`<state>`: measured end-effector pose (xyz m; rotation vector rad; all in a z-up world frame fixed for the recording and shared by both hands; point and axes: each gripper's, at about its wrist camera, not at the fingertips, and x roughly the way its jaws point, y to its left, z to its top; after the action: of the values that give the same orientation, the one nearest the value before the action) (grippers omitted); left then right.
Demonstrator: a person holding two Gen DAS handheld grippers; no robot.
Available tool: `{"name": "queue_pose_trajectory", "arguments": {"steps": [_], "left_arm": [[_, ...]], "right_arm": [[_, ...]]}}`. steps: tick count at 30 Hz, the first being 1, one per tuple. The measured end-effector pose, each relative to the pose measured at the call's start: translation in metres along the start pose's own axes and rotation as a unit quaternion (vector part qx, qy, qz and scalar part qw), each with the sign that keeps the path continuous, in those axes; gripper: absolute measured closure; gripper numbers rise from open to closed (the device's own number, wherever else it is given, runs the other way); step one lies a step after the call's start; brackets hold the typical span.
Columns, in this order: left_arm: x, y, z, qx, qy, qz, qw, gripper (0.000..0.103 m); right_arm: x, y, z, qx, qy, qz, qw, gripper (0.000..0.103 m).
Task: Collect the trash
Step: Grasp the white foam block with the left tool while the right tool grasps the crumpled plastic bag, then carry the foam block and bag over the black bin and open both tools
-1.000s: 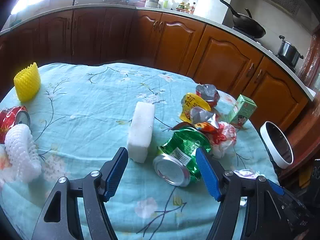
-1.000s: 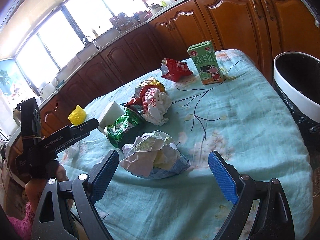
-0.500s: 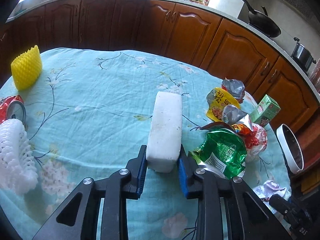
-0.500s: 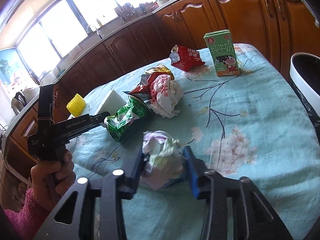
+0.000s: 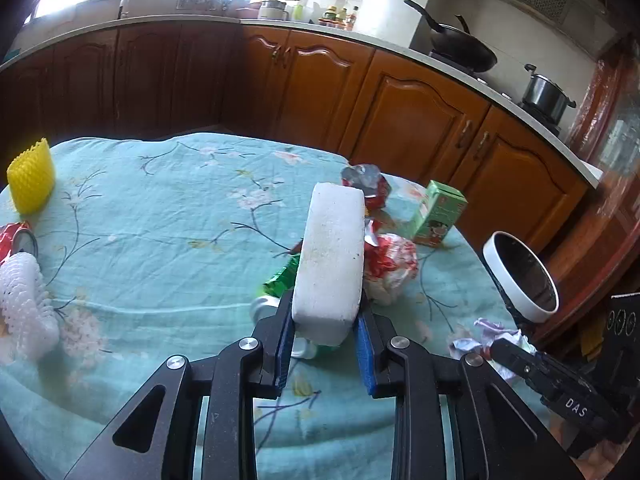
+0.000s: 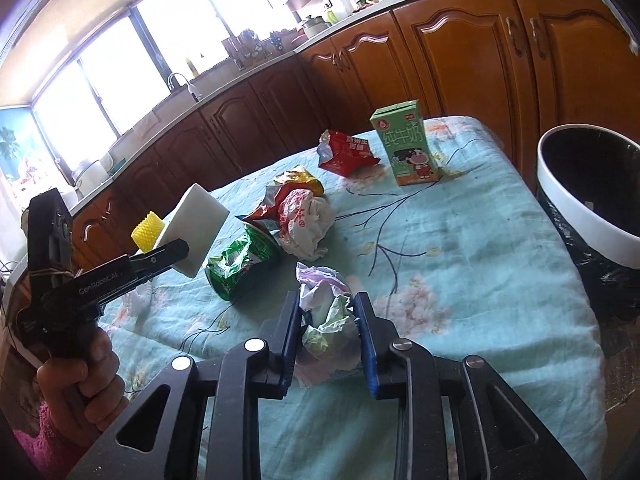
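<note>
My left gripper (image 5: 325,328) is shut on a white foam block (image 5: 330,256) and holds it lifted above the table; the block also shows in the right wrist view (image 6: 196,224). My right gripper (image 6: 329,320) is shut on a crumpled paper wad (image 6: 326,312), which shows in the left wrist view (image 5: 496,336) too. A white-rimmed trash bin (image 6: 592,200) lined with a black bag stands off the table's right edge, also seen in the left wrist view (image 5: 520,276).
On the teal floral cloth (image 6: 460,264) lie a crushed green can (image 6: 240,268), a red-white wrapper (image 6: 304,220), a red snack bag (image 6: 348,152) and a green milk carton (image 6: 408,144). At the left are yellow foam netting (image 5: 30,180), white netting (image 5: 24,300) and a red can (image 5: 18,240).
Both grippers closed from open: the left on the foam block, the right on the paper wad. The left has since lifted the block off the cloth and swung it right.
</note>
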<state>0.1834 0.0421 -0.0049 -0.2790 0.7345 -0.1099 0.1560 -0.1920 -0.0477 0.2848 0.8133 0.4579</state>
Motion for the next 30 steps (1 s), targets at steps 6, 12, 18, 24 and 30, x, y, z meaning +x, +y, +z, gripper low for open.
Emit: {"name": "queue_pose_trajectory", "arguments": {"steps": [6, 12, 18, 24, 30], "left_arm": [[0.004, -0.028, -0.009, 0.027, 0.02, -0.035, 0.9989, 0.077], [0.022, -0.056, -0.015, 0.056, 0.048, -0.057, 0.9957, 0.077], [0.043, -0.085, -0.014, 0.08, 0.069, -0.071, 0.9919, 0.077], [0.061, -0.112, -0.007, 0.108, 0.083, -0.09, 0.9866, 0.077], [0.08, -0.145, -0.002, 0.132, 0.089, -0.107, 0.9814, 0.077]], "right_arm": [[-0.022, -0.024, 0.005, 0.022, -0.024, -0.019, 0.999, 0.076], [-0.04, -0.051, 0.008, 0.044, -0.044, -0.037, 0.997, 0.076], [-0.056, -0.074, 0.013, 0.06, -0.06, -0.05, 0.995, 0.076], [-0.074, -0.098, 0.02, 0.073, -0.081, -0.067, 0.992, 0.076], [-0.089, -0.125, 0.033, 0.089, -0.101, -0.085, 0.987, 0.076]]}}
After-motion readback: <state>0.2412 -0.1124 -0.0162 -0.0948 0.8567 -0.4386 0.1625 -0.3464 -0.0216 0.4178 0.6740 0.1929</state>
